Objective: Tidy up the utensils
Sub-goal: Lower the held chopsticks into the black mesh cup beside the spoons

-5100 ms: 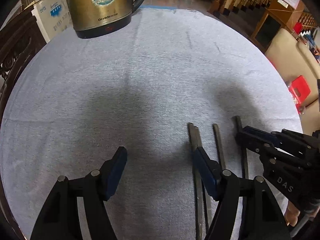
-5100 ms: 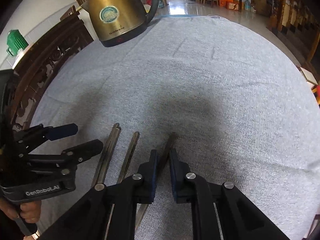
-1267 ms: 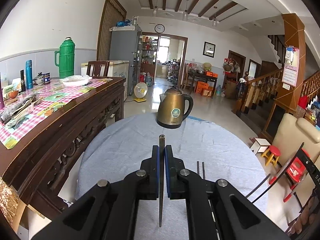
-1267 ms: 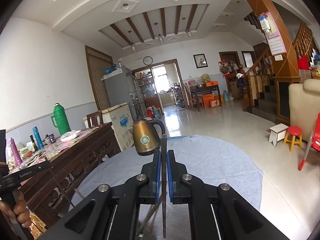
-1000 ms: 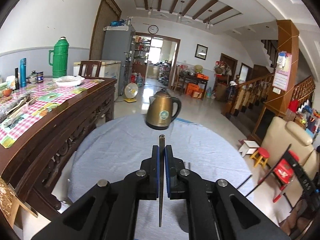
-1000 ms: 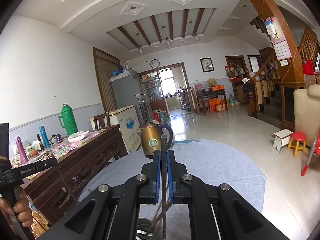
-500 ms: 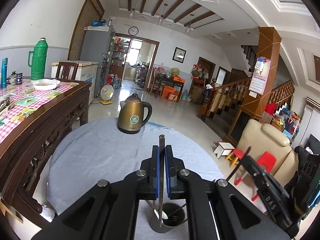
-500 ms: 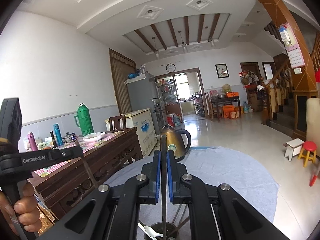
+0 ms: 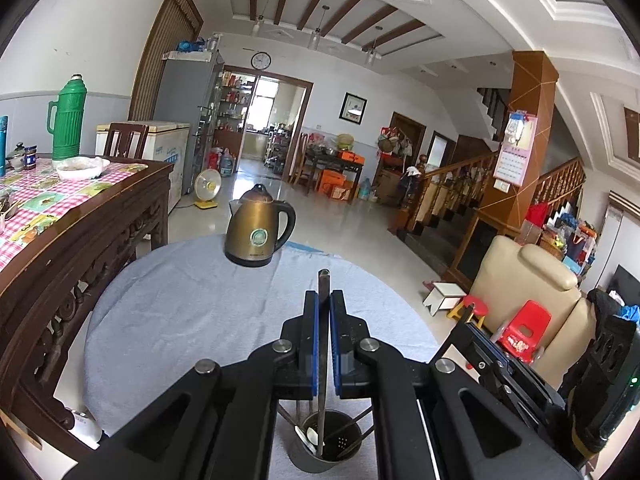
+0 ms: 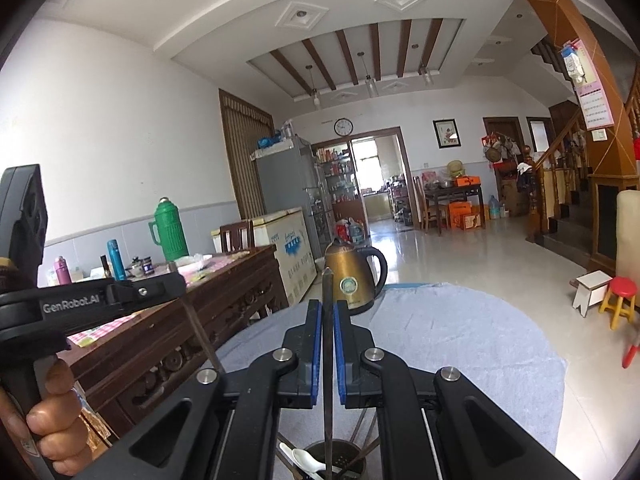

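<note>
A utensil holder (image 9: pixel 325 446) stands on the cloth-covered round table (image 9: pixel 172 320) directly below both tongs, with a spoon (image 9: pixel 310 436) and several sticks leaning inside it. The left gripper (image 9: pixel 324 300) pinches an upright chopstick (image 9: pixel 322 360) whose lower end reaches into the holder, and the right gripper (image 10: pixel 325 310), just to its right, pinches a second chopstick (image 10: pixel 328 360) the same way. Ahead of both tongs a kettle (image 9: pixel 258 232) sits at the table's far edge, and a wooden sideboard (image 9: pixel 80 216) stands off to the left.
</note>
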`<state>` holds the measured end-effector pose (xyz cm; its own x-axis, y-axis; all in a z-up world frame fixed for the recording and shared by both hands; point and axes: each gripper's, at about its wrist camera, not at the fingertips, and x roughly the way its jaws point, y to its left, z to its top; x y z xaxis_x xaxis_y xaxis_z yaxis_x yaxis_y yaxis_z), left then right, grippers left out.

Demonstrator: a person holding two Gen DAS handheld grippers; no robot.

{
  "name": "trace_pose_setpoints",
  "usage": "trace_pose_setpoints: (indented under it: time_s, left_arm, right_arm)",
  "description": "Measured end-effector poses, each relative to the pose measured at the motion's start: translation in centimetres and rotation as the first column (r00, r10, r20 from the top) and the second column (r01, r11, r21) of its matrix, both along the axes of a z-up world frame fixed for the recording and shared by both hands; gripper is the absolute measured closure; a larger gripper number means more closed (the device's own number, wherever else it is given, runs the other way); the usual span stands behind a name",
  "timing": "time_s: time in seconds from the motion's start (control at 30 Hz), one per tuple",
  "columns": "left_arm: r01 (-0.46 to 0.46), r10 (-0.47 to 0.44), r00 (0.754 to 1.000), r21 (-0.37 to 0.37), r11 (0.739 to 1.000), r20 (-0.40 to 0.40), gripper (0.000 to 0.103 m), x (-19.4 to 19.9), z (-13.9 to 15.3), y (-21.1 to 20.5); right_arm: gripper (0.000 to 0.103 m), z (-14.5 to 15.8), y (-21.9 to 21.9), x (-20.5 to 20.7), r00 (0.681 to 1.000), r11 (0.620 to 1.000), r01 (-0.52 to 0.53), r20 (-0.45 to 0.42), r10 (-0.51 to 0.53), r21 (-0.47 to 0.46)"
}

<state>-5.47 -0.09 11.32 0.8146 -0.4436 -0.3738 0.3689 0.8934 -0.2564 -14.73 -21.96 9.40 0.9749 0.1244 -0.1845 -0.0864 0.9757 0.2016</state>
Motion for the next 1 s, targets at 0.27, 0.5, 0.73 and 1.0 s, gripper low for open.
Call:
trace_pose_setpoints:
  time_s: [0.27,0.5,0.73,1.0]
  left_arm:
    - [0.016,-0.014,0.998,0.034,0.999,-0.061,0.098,0.9,-1.9,-1.4]
    - [0.037,-0.028,0.993,0.074,0.997,-0.11,0.098,1.1,-3.5,-2.5]
    - [0.05,-0.03,0.987,0.125,0.991,-0.157,0.098,1.3,-5.1,-3.3]
    - [0.034,-0.006,0.979,0.133,0.991,-0.203,0.098,2.0,-6.1,-2.8]
  right_arm:
    - [0.096,-1.7,-0.7,1.0,0.998,1.0,-0.011,-0.057,0.012,0.01]
    - [0.096,-3.0,-1.0,2.0,0.993,0.999,-0.021,-0.112,0.025,0.035]
    - [0.096,-4.2,-1.3,2.6,0.986,0.998,-0.033,-0.162,0.043,0.062]
    - [0.095,-5.0,-1.4,3.0,0.978,0.996,-0.035,-0.203,0.051,0.081]
